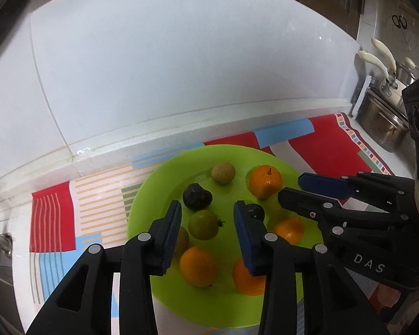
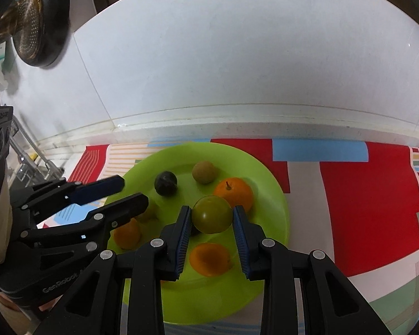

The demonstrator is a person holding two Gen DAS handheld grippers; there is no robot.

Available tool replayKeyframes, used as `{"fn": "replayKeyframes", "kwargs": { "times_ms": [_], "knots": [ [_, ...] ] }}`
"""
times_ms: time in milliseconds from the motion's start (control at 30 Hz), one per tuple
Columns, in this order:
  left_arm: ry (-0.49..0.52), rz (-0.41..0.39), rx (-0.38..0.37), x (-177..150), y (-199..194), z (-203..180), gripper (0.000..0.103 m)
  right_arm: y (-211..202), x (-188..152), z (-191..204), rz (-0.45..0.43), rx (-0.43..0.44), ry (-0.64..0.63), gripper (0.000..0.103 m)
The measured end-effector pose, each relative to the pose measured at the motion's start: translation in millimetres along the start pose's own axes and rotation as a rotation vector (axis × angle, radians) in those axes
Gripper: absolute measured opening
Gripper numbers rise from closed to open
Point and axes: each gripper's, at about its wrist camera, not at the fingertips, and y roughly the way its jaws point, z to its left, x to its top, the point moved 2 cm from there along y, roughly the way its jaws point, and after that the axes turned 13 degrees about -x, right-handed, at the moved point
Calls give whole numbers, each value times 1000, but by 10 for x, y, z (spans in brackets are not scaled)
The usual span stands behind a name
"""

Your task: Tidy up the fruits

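Observation:
A lime green plate (image 1: 150, 184) (image 2: 268, 178) on a patterned cloth holds several fruits: oranges (image 1: 265, 181) (image 2: 234, 192), dark plums (image 1: 197, 196) (image 2: 166, 182), a tan fruit (image 1: 223, 173) (image 2: 204, 172) and a green fruit (image 1: 203, 224). My right gripper (image 2: 212, 217) is shut on a green fruit (image 2: 212, 214), held just above the plate; this gripper shows in the left wrist view (image 1: 307, 188). My left gripper (image 1: 206, 209) is open over the plate with the green fruit between its fingers, untouched. It shows in the right wrist view (image 2: 131, 192).
The red, blue and striped cloth (image 1: 321, 145) (image 2: 371, 195) covers the white counter by a white tiled wall. Steel pots with cream handles (image 1: 382, 117) stand at the right. A dark strainer (image 2: 33, 19) hangs upper left, above a metal rack (image 2: 30, 162).

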Motion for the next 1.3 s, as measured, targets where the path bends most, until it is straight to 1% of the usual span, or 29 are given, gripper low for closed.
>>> {"fn": "replayKeyframes", "kwargs": {
  "times_ms": [67, 133, 233, 267, 467, 700, 767, 800, 833, 933, 1033, 1200, 1300],
  "knots": [
    [-1, -9, 8, 5, -46, -1, 39, -28, 11, -14, -9, -9, 6, 35],
    [-5, -18, 16, 9, -102, -5, 39, -49, 20, -23, -5, -5, 10, 36],
    [-8, -35, 32, 5, -232, -35, 40, -150, 18, -25, -22, -12, 10, 36],
    [-9, -40, 38, 3, -271, -46, 41, -211, 13, -21, -33, -15, 10, 36],
    [-22, -102, 65, -36, -685, -175, 41, -582, -15, -15, -96, -37, 20, 36],
    [-20, -163, 77, -174, -1153, -372, 50, -1099, -125, 53, -159, -44, 26, 36],
    [-11, -180, 81, -236, -1280, -424, 52, -1252, -188, 88, -175, -49, 29, 38],
    [-9, -186, 88, -260, -1334, -444, 54, -1298, -212, 96, -180, -53, 30, 43],
    [-8, -192, 94, -284, -1384, -460, 58, -1373, -247, 108, -190, -58, 34, 45],
    [3, -211, 116, -385, -1551, -507, 62, -1593, -372, 145, -211, -80, 51, 45],
    [15, -214, 114, -497, -1685, -546, 66, -1752, -501, 171, -223, -102, 74, 45],
    [48, -214, 91, -671, -1893, -652, 66, -1996, -717, 235, -233, -144, 110, 45],
    [54, -226, 104, -762, -2022, -732, 67, -2138, -842, 267, -235, -153, 121, 45]
  ]
}}
